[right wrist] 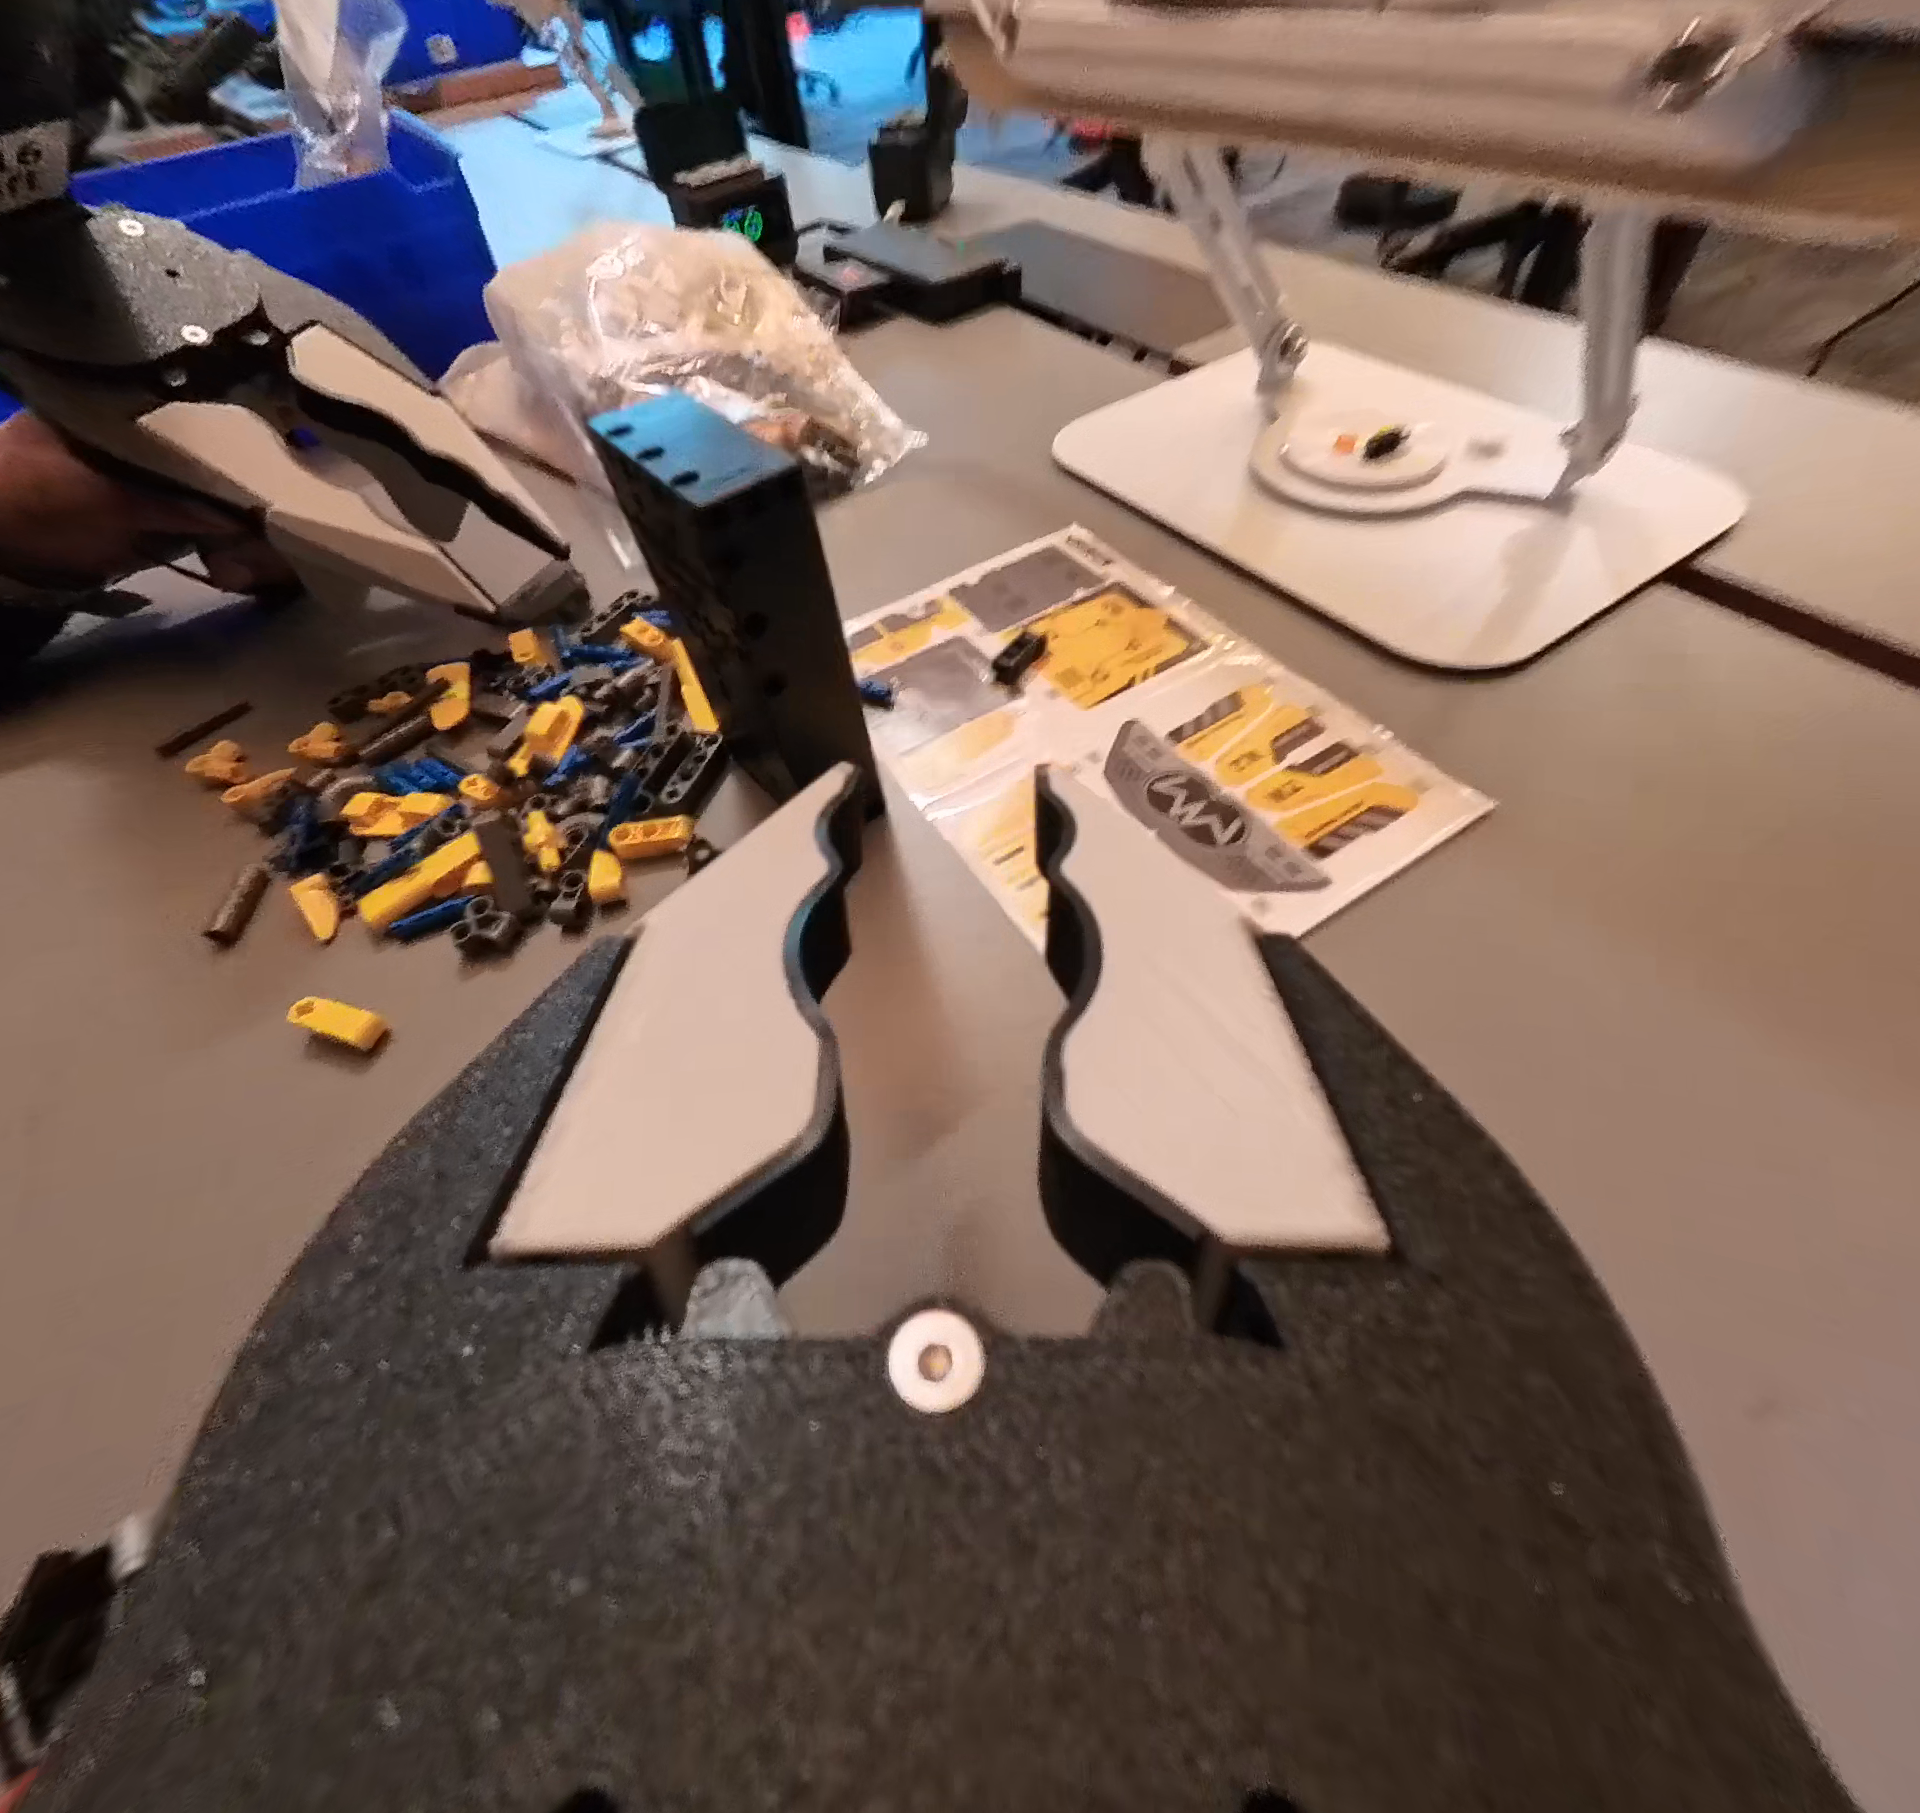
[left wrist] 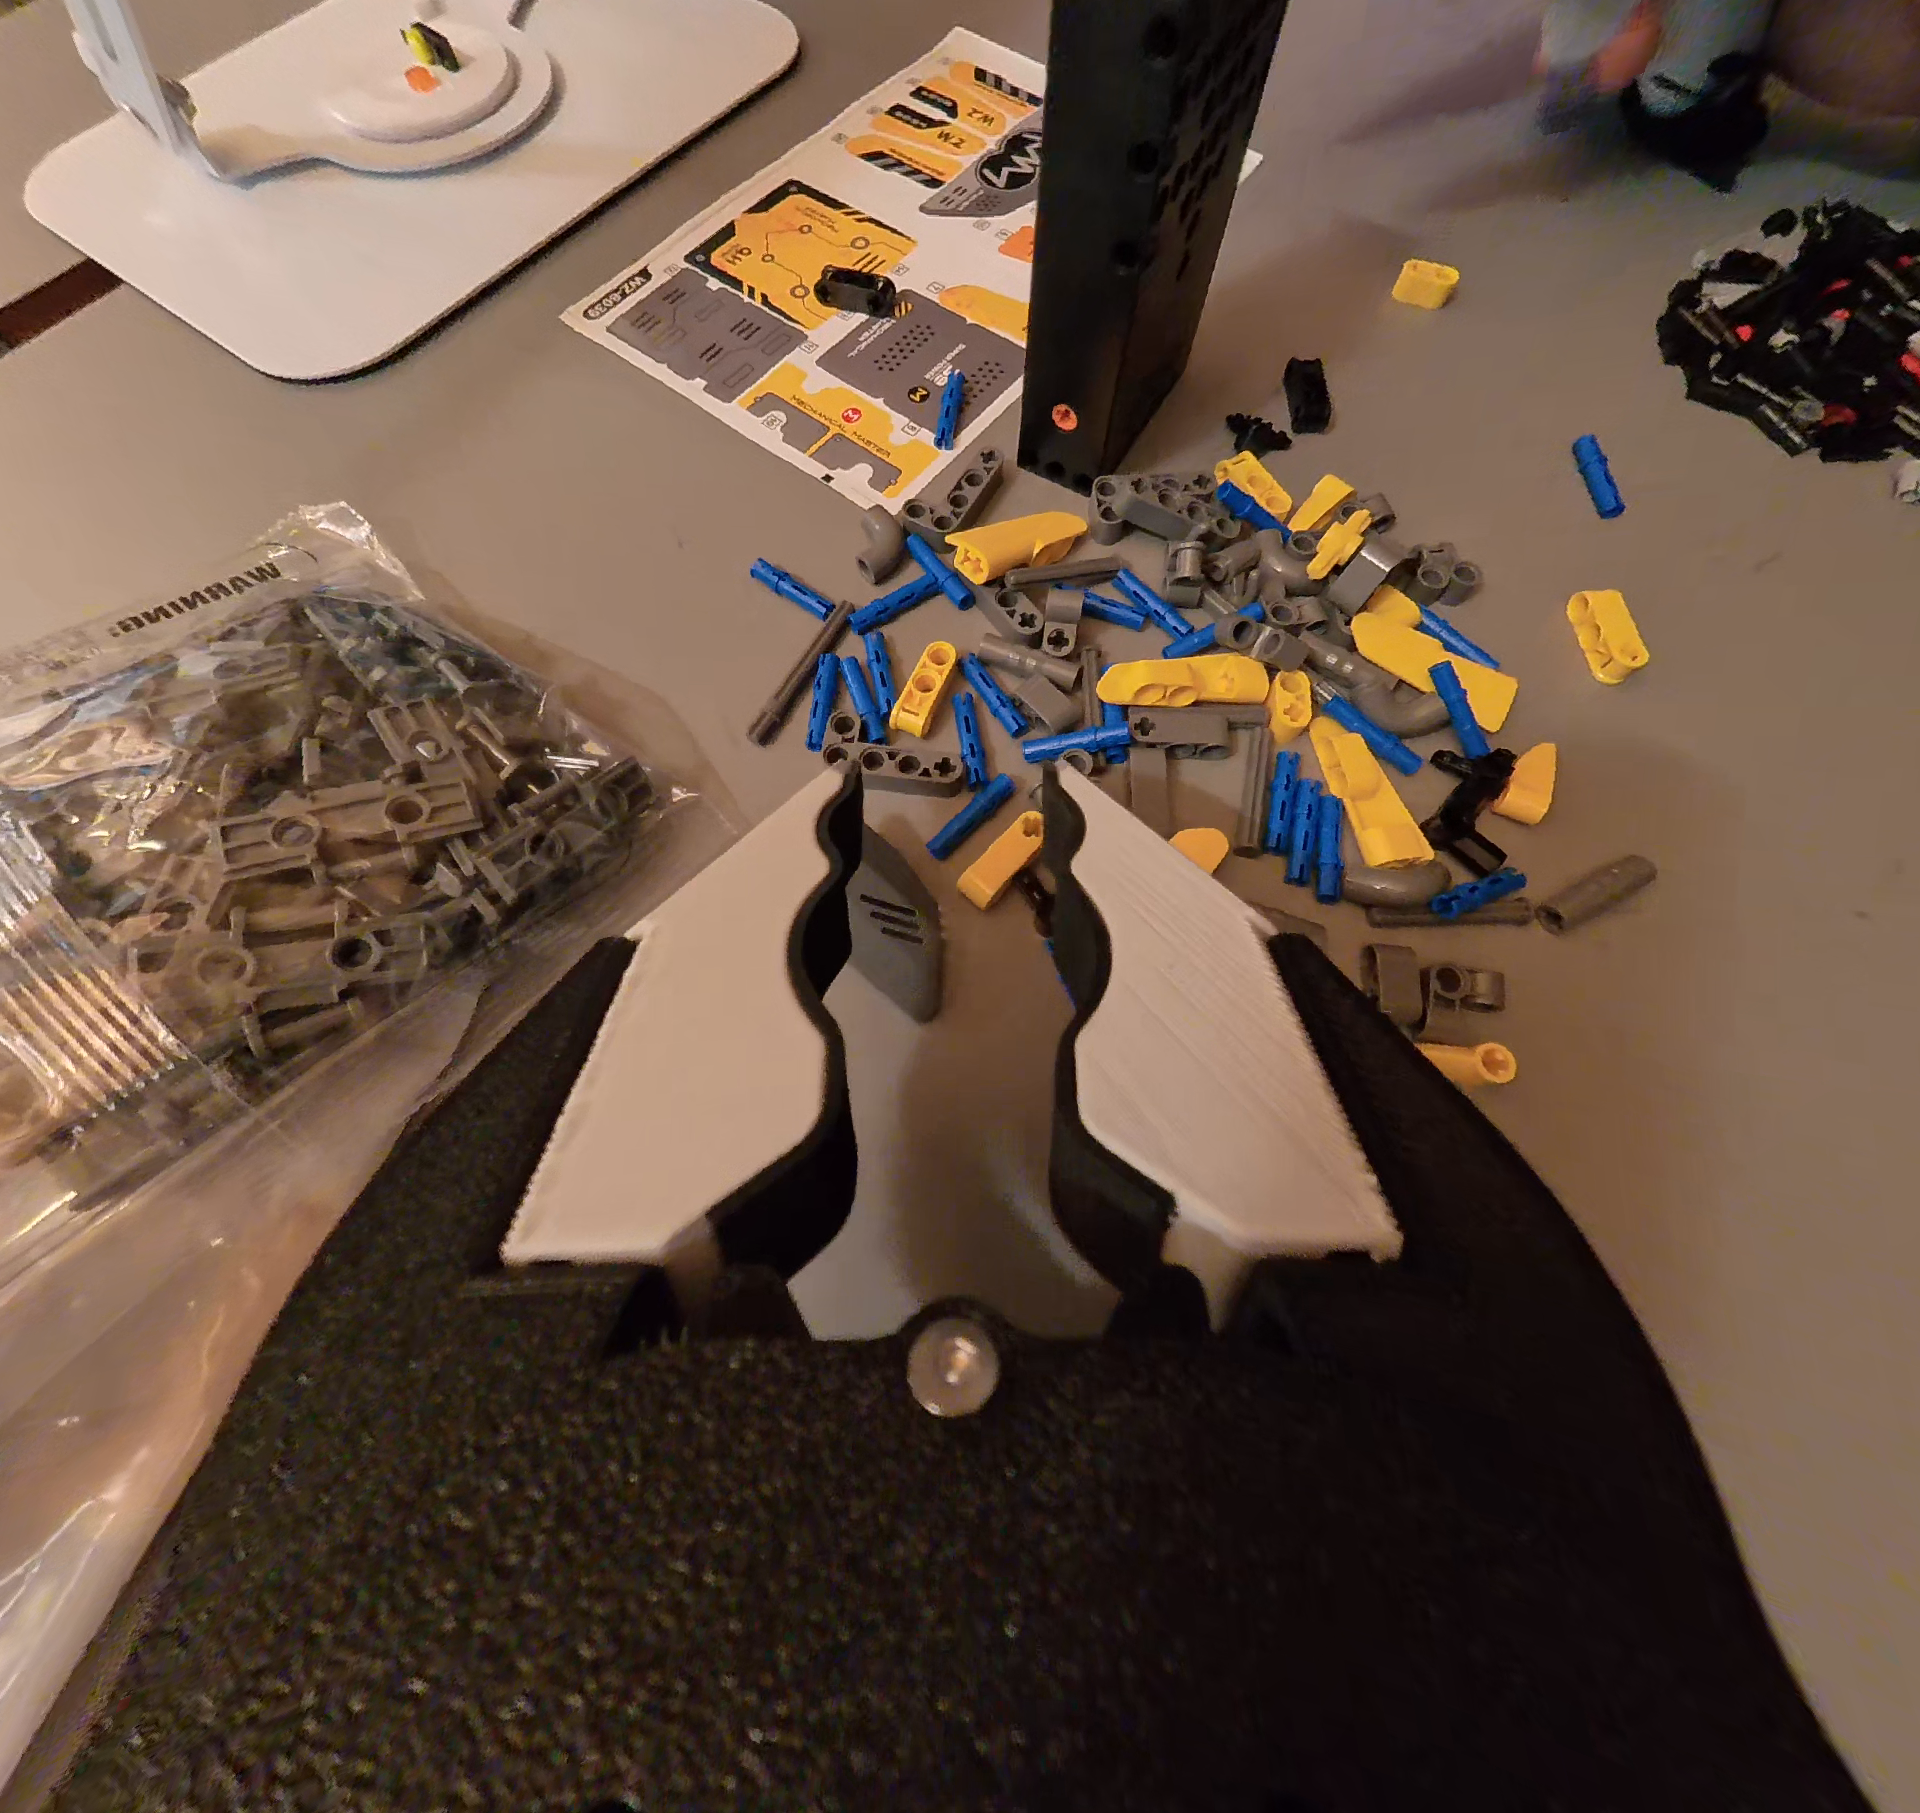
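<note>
My left gripper (left wrist: 951, 787) is open, low over the near edge of a loose pile of blue, yellow and grey building pieces (left wrist: 1195, 672). A grey curved panel piece (left wrist: 896, 922) lies between its fingers, close to the left one; I cannot tell if it touches. A tall black perforated block (left wrist: 1143, 184) stands upright behind the pile. My right gripper (right wrist: 945, 781) is open and empty, with its left fingertip (right wrist: 836, 797) beside the base of the black block (right wrist: 738, 600). The pile (right wrist: 499, 807) lies to its left, and the left gripper (right wrist: 540, 568) shows beyond it.
A sticker sheet (left wrist: 831, 329) with a small black piece (left wrist: 854, 288) lies by the block. A clear bag of grey pieces (left wrist: 312, 828) sits at left. A white stand base (left wrist: 416, 122) is at the back left, and a heap of black pieces (left wrist: 1808, 340) at right. A blue bin (right wrist: 343, 215) stands behind. Between my right fingertips and the tall black perforated block (left wrist: 1143, 184) there is roughly 10 cm.
</note>
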A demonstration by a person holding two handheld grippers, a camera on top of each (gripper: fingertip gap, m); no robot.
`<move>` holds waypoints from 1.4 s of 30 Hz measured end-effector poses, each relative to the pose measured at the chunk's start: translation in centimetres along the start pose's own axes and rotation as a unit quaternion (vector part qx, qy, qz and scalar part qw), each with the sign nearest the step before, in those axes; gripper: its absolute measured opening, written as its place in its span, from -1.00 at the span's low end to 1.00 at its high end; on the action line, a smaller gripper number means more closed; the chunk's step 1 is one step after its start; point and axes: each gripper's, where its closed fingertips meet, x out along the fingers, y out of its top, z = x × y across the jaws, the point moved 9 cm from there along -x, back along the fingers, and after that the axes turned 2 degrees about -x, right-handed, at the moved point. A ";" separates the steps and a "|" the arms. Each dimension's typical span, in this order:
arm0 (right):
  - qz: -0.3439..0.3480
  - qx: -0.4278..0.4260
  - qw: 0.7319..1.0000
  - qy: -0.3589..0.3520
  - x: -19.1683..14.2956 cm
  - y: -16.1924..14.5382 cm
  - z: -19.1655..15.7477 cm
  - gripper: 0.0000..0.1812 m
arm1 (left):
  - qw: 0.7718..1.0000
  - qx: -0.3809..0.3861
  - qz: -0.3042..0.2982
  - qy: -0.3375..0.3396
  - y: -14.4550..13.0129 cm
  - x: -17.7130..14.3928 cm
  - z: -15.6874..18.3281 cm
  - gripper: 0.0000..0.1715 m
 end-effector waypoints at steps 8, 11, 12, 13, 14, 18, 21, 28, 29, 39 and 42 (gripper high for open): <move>0.031 -0.154 0.975 -0.159 -2.0 2.1 -0.8 -0.57 | 1.000 0.010 0.011 -0.007 0.2 -0.2 0.5 -0.61; 0.041 -0.107 0.988 -0.108 -2.2 2.2 -1.2 -0.74 | 1.000 0.014 0.019 -0.007 0.3 -0.3 0.5 -0.61; 0.036 -0.087 0.991 -0.096 -2.2 2.1 -1.0 -0.76 | 1.000 0.014 0.023 -0.006 0.3 -0.4 0.5 -0.61; 0.032 -0.075 0.993 -0.088 -2.1 2.0 -0.9 -0.76 | 1.000 0.015 0.026 -0.006 0.4 -0.4 0.5 -0.61; 0.030 -0.070 0.993 -0.085 -2.1 1.9 -0.7 -0.76 | 0.999 0.014 0.029 -0.006 0.4 -0.5 0.5 -0.61; 0.013 -0.075 0.994 -0.078 -1.7 1.4 -0.6 -0.77 | 0.999 0.014 0.040 -0.007 0.6 -0.7 0.5 -0.61; 0.003 -0.078 0.995 -0.065 -1.4 1.1 -0.9 -0.77 | 0.999 0.016 0.037 -0.007 0.5 -0.6 0.5 -0.61; -0.034 -0.104 0.992 -0.059 -2.0 1.4 -1.2 -0.77 | 0.999 0.023 0.040 0.000 0.7 -0.7 0.6 -0.61; -0.031 -0.105 0.992 -0.059 -2.2 1.4 -1.2 -0.77 | 0.999 0.023 0.042 0.000 0.7 -0.8 0.6 -0.61; -0.056 -0.061 0.996 -0.011 -1.8 -0.2 -0.8 -0.69 | 0.998 0.027 0.056 -0.001 0.9 -1.2 0.6 -0.62; -0.061 -0.063 0.996 -0.017 -1.6 -0.5 -0.7 -0.65 | 0.998 0.036 0.057 -0.003 0.9 -1.2 0.9 -0.74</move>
